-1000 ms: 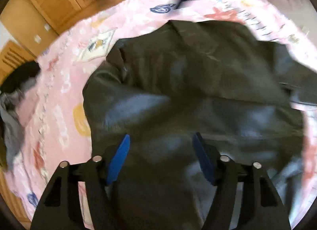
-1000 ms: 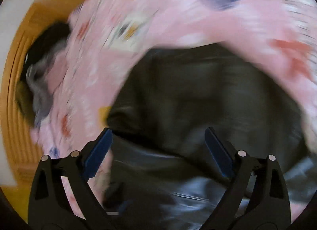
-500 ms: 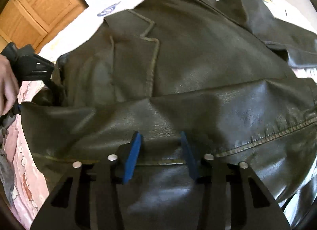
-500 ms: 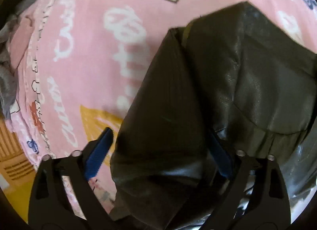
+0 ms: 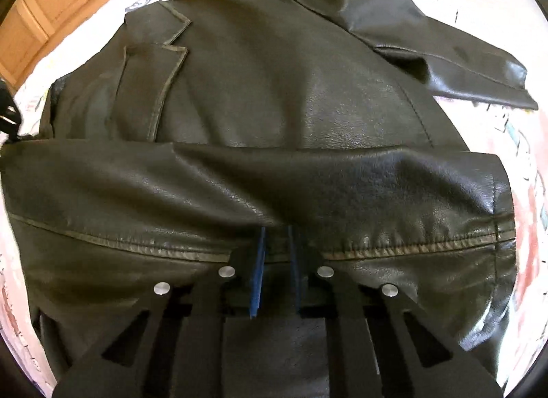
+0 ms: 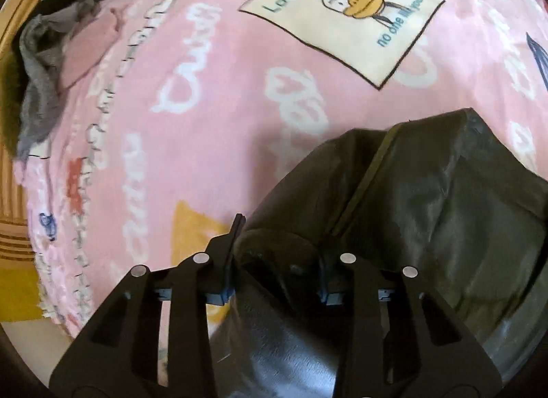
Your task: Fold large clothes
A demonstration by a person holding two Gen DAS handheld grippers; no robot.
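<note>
A dark leather jacket (image 5: 274, 107) lies on a pink printed bedspread (image 6: 205, 89), lapels up, with one sleeve (image 5: 445, 55) stretched to the upper right. A folded band of it crosses the left wrist view. My left gripper (image 5: 275, 244) points steeply down, its jaws closing, and the blue pads (image 5: 258, 261) pinch a fold of leather by the stitched seam. My right gripper (image 6: 281, 247) is at the jacket's (image 6: 428, 209) left edge. Its jaws are closing on a thick bunch of leather that fills the gap and hides the right fingertip.
A heap of grey and dark clothes (image 6: 44, 55) lies at the bed's upper left edge. A wooden cabinet (image 5: 51, 4) stands beyond the bed. A cream duck patch (image 6: 346, 11) is printed on the bedspread beyond the jacket. Wooden boards (image 6: 10, 226) show past the bed's left side.
Both grippers have come down onto the jacket and closed. The left one now pinches a fold at the seam. The right one has gathered the jacket's left edge between its fingers.
</note>
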